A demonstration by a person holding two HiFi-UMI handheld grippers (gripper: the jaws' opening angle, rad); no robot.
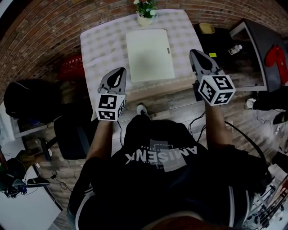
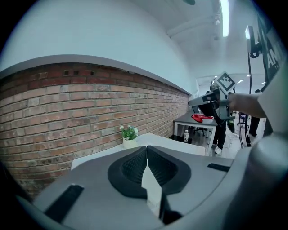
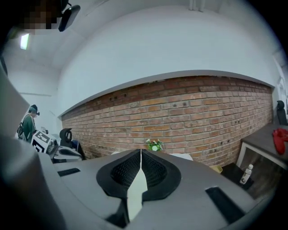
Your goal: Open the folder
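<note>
A pale, shut folder (image 1: 149, 55) lies flat in the middle of a table with a checked cloth (image 1: 101, 45). In the head view my left gripper (image 1: 121, 70) hovers off the table's near left corner, left of the folder. My right gripper (image 1: 193, 52) hangs off the table's right edge, right of the folder. Neither touches the folder. In the left gripper view the left gripper (image 2: 146, 147) has its jaws pressed together with nothing between them. The right gripper (image 3: 141, 151) looks the same in its own view. The jaws hide the folder in both gripper views.
A small potted plant (image 1: 146, 11) stands at the table's far edge against the brick wall. A red crate (image 1: 71, 67) sits left of the table and a black chair (image 1: 72, 134) nearer left. At right stand a dark desk (image 1: 256, 49), a yellow box (image 1: 207, 28) and a bottle (image 1: 235, 49).
</note>
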